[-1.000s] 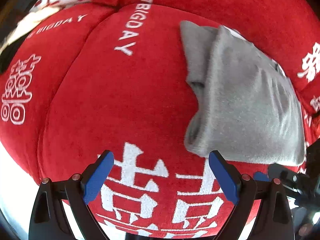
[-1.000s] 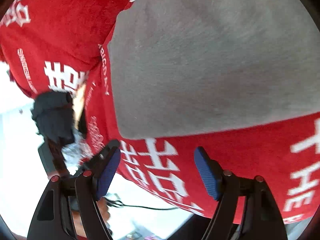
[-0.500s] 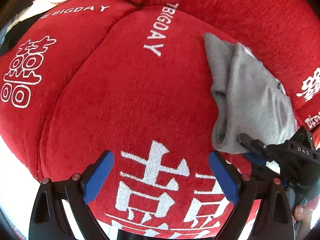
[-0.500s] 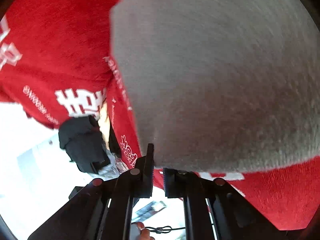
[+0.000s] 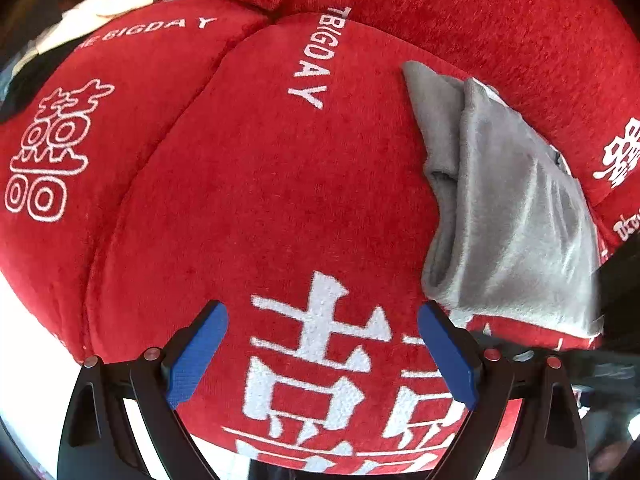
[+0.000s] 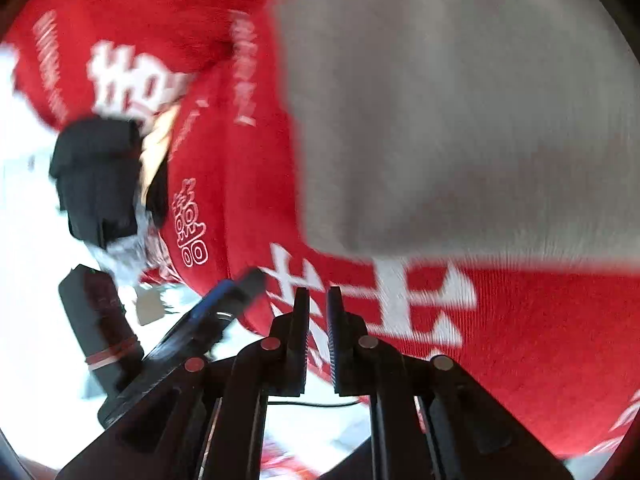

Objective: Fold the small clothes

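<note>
left gripper [image 5: 322, 354]: jaws wide apart, holding nothing | right gripper [image 6: 318, 312]: jaws nearly together, holding nothing | grey garment [image 5: 516, 216]: folded on red cushion [image 5: 260, 184]

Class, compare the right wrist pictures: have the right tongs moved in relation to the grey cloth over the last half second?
Yes. The right tongs have pulled back from the grey cloth; its near edge sat at their tips earlier, and now white lettering on the red cover shows between them.
</note>
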### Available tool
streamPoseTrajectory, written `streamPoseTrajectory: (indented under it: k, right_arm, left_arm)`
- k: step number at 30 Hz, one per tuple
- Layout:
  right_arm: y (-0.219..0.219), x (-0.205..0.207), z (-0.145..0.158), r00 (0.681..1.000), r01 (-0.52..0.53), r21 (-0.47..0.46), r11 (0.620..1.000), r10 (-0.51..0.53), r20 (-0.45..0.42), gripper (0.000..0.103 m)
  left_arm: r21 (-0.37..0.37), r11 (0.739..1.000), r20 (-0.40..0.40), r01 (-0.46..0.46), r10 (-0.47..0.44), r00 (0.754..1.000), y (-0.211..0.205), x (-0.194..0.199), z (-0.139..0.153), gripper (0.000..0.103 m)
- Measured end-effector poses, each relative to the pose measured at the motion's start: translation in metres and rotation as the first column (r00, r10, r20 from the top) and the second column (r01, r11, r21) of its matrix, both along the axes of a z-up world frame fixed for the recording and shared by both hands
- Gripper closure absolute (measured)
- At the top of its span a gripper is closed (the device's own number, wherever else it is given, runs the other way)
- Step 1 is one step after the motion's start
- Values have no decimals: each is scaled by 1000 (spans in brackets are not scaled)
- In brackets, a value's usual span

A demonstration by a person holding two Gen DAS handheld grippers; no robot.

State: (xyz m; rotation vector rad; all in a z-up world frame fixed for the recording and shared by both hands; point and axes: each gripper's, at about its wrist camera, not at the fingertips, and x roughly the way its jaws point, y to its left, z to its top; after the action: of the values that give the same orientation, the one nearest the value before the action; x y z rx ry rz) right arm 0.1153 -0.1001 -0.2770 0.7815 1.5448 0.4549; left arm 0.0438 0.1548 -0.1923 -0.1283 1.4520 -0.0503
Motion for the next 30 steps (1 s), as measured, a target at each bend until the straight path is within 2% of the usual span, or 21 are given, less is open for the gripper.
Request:
streamPoseTrajectory:
  k: [1, 3, 4, 7, 9, 12, 14, 16, 17, 18, 20, 23, 30]
  right_arm:
    - [2, 11, 12, 998, -17, -31, 999, 18, 58, 88]
    - [8, 34, 23, 992, -30, -94, 995, 42, 123, 72]
    - [10, 50, 22, 988, -32, -128, 991, 50, 143, 71]
    - [14, 87, 2, 990, -5, -141, 990, 25, 138, 75]
    - [24, 96, -16, 994, -36, -141, 989, 49, 92, 88]
    - [46, 83, -36, 990, -134, -130, 982, 137, 14, 90]
    - [52, 71, -24, 985, -155, -137, 978, 164, 59, 90]
    - [46, 63, -14, 989, -119, -101, 988, 127, 79, 88]
    - [39, 59, -10, 991, -103, -84, 991, 109, 78, 83]
    - [29, 54, -6, 994, -80, -70, 994, 84, 70, 71]
    - [10, 43, -4, 998, -44, -39, 998, 46, 53, 56]
    - [-14, 26, -3, 1000, -17, -9, 1000, 17, 16, 56]
    - [-51, -12, -11, 996, 74, -47, 996, -76, -53, 54]
  left_arm:
    - [4, 1000, 3, 3, -3, 1000, 2, 0, 1, 7]
    - [4, 1000, 2, 1, -1, 1000, 1, 0, 1, 7]
    - [1, 1000, -1, -1, 1, 1000, 1, 0, 1, 7]
    - [-9, 1000, 4, -8, 8, 1000, 1, -1, 3, 7]
    - [-16, 1000, 7, -11, 11, 1000, 3, -2, 4, 7]
    - [-22, 1000, -7, -13, 13, 1000, 5, -4, 2, 7]
    - [-22, 1000, -13, -14, 14, 1000, 8, -7, 3, 7]
    - [-22, 1000, -13, -17, 16, 1000, 12, -9, 4, 7]
    - [-24, 1000, -14, -18, 18, 1000, 14, -10, 5, 7]
    - [-24, 1000, -16, -18, 18, 1000, 14, -10, 5, 7]
    - [-20, 1000, -18, -18, 18, 1000, 15, -11, 6, 7]
    - [-19, 1000, -22, -17, 17, 1000, 13, -10, 6, 7]
    - [-14, 1000, -33, 15, -15, 999, -8, -6, 5, 7]
